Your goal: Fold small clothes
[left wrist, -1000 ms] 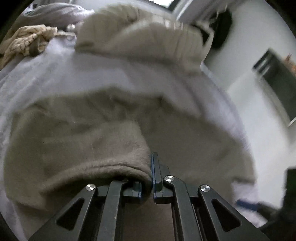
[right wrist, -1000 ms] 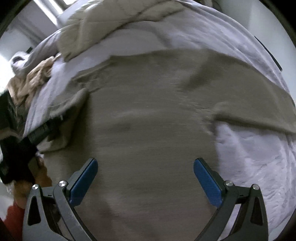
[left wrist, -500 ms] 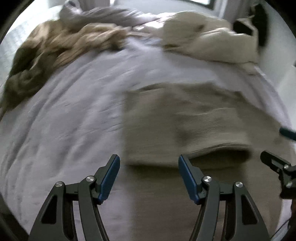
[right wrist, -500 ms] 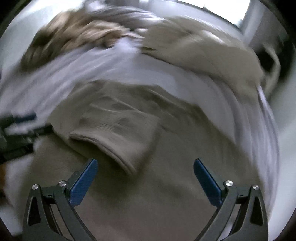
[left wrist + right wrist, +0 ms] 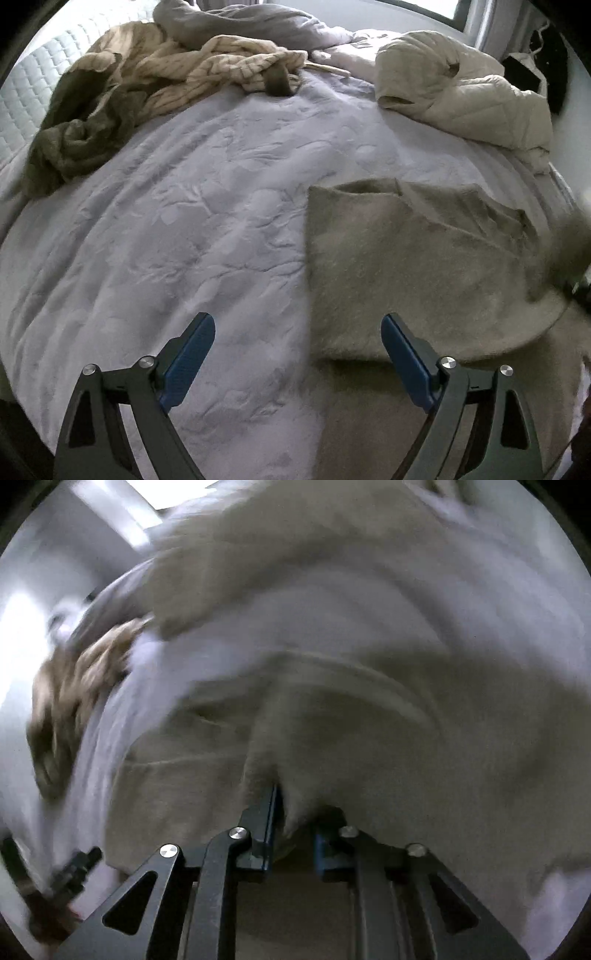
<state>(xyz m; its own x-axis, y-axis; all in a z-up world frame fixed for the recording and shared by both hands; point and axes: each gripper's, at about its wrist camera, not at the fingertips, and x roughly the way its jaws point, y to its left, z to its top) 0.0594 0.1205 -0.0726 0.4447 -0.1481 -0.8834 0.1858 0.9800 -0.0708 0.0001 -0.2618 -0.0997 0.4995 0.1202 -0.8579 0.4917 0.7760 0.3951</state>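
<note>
The right gripper (image 5: pixel 291 834) pinches the tan sweater (image 5: pixel 417 266) lying near the bed's (image 5: pixel 184 229) right edge, the left gripper (image 5: pixel 295 354) hangs wide open, so a pull could drag the neat fold crooked.

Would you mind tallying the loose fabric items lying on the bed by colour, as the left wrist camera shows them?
Taupe sweater: 1
Dark olive garment: 1
Beige striped garment: 1
Cream quilted piece: 1
Grey bundle: 1
Total: 5
</note>
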